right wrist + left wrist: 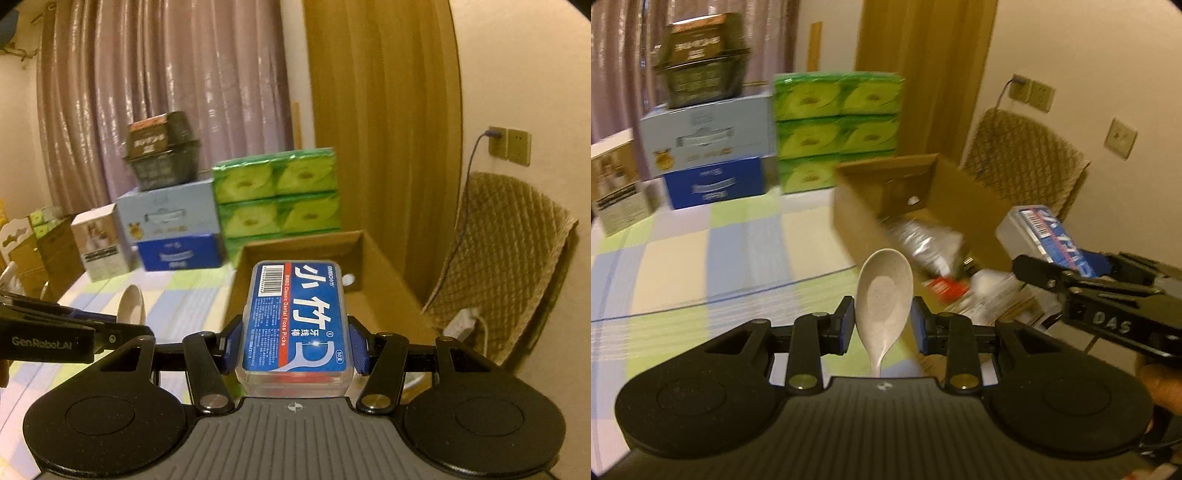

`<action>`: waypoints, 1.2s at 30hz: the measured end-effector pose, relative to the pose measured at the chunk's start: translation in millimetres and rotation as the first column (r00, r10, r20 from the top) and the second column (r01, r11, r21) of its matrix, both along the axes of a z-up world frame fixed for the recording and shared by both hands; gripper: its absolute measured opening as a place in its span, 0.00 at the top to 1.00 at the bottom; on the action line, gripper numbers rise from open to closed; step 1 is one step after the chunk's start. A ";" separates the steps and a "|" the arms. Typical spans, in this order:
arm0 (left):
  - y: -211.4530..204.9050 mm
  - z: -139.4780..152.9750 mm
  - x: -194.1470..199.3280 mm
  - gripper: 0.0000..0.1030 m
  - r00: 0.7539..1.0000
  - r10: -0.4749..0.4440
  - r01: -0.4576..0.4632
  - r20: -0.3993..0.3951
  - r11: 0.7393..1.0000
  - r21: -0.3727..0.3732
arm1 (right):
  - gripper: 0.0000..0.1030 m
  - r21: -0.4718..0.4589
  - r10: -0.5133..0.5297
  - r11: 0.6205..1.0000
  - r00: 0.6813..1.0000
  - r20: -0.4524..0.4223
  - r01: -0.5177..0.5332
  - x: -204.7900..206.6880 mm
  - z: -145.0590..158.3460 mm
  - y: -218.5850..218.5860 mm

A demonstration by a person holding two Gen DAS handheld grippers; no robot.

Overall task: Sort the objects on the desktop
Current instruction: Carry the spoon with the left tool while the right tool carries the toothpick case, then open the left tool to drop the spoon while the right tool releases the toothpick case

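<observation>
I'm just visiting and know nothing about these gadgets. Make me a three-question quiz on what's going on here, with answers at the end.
1. True or false: the left gripper holds a spoon with its bowl pointing away from the camera.
2. What does the right gripper hold?
A. a tissue pack
B. a floss box
C. a bottle
3. Fill in: the open container just ahead of both grippers is a cardboard ____.

Key
1. True; both pads close on the spoon's sides.
2. B; the label reads "Dental Floss Picks".
3. box; the left view shows packets already inside.
</observation>
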State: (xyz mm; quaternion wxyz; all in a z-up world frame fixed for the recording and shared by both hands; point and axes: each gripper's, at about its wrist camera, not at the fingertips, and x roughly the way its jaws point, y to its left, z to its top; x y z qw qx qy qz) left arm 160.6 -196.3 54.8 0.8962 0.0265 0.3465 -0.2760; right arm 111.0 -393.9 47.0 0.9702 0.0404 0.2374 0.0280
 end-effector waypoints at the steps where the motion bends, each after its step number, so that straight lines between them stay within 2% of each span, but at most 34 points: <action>1: -8.4 3.2 4.3 0.74 1.000 -0.008 0.008 -0.002 1.000 -0.012 | 0.48 -0.008 -0.003 1.000 1.000 0.001 0.003 3.6 2.3 -5.1; 7: -52.0 18.2 24.9 0.74 0.999 -0.033 0.032 -0.013 0.997 -0.066 | 0.48 -0.006 -0.017 1.000 1.000 -0.013 0.017 18.4 8.5 -35.9; 12: -78.0 18.0 39.2 0.74 0.999 -0.043 0.040 -0.033 0.995 -0.087 | 0.48 -0.029 -0.027 0.999 0.999 -0.034 0.026 21.8 2.0 -54.6; 20: -97.8 9.7 62.3 0.74 0.994 -0.036 0.021 -0.101 0.990 -0.140 | 0.48 -0.014 -0.037 0.999 0.998 -0.043 0.037 35.7 -2.7 -67.4; 26: -103.6 5.6 79.6 0.73 0.991 0.012 -0.038 -0.134 0.980 -0.194 | 0.48 -0.009 -0.025 1.000 0.999 -0.046 0.025 49.3 -2.5 -62.7; 29: -102.0 1.5 88.9 0.70 0.986 0.064 -0.092 -0.153 0.979 -0.183 | 0.48 -0.005 -0.021 1.000 0.999 -0.049 0.021 55.0 -1.9 -60.5; 36: -87.5 0.3 87.3 0.70 0.990 0.083 -0.096 -0.114 0.989 -0.113 | 0.48 0.008 -0.013 1.000 0.997 -0.073 0.014 66.3 -7.8 -56.3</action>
